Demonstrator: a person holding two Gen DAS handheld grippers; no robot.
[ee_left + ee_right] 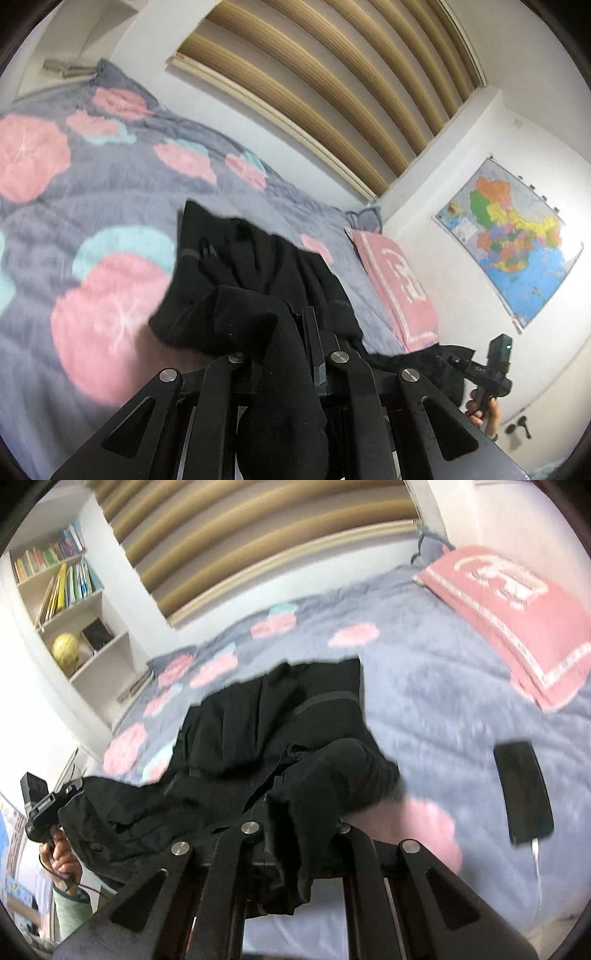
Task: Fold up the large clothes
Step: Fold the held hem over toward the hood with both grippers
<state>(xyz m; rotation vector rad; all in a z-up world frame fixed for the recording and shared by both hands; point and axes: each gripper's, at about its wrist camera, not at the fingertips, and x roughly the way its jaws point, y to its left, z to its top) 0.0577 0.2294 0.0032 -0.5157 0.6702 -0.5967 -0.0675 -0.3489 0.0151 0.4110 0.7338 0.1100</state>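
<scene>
At far left, the bookshelf (70,602) held rows of books, one yellow ball (65,650) and one small dark frame (96,632). One black garment (273,716) lay bunched on the grey flowered bedspread (436,686), its near edge lifted. The left gripper (295,332) and right gripper (295,812) each pinched a fold of it. One pink pillow (517,620) and one black phone (522,794) lay at right.

Black gripper (295,812), silver screws, green sleeve (70,912)
</scene>
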